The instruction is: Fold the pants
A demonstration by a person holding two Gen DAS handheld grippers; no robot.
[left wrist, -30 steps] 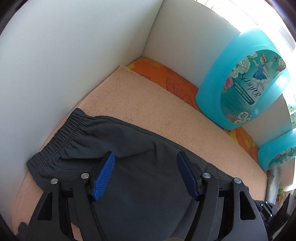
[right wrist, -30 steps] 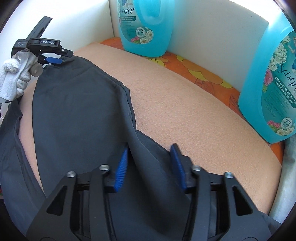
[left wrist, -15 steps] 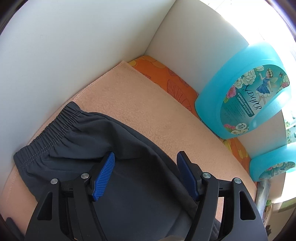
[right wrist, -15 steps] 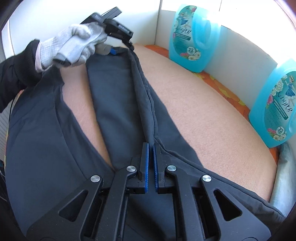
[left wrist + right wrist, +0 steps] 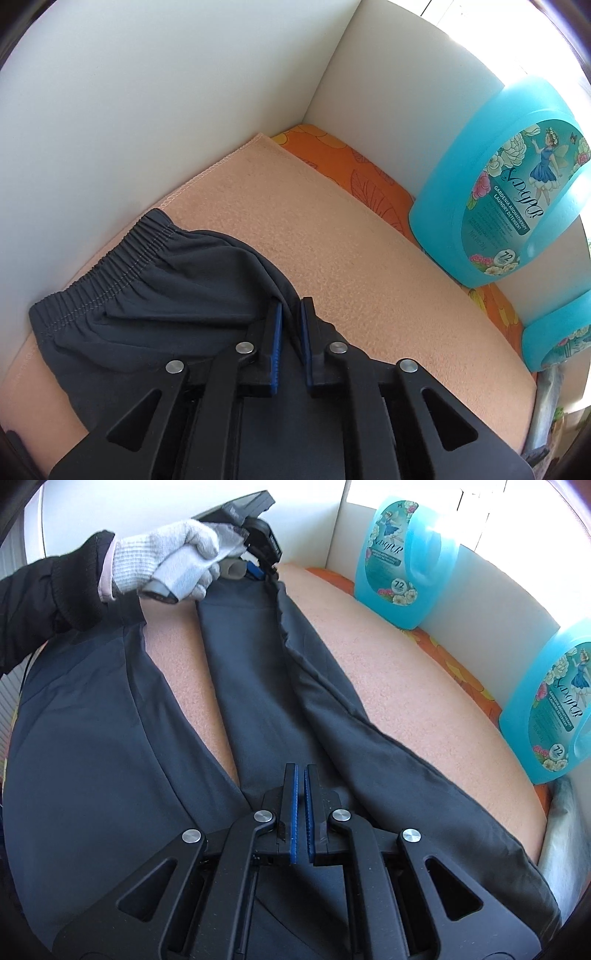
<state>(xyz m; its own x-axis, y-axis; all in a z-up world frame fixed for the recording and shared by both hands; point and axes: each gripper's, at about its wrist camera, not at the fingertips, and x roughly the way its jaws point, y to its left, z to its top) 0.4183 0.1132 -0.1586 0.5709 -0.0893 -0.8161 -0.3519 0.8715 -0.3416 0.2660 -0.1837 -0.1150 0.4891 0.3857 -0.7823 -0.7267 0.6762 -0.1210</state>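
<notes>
The dark grey pants (image 5: pixel 258 701) lie lengthwise across the peach towel (image 5: pixel 351 258) on the bench. The left tool (image 5: pixel 290 325), just closed, clamps a fold near the waistband (image 5: pixel 110 273). Only the right view shows the right tool (image 5: pixel 300 786), easing apart, seemingly gripping nothing, and both detergent bottles (image 5: pixel 402 565).

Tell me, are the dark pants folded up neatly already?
Not yet. The pants lie spread long across the peach towel, both legs apart with towel showing between them. Only one edge is pinched up by the left claw.
</notes>
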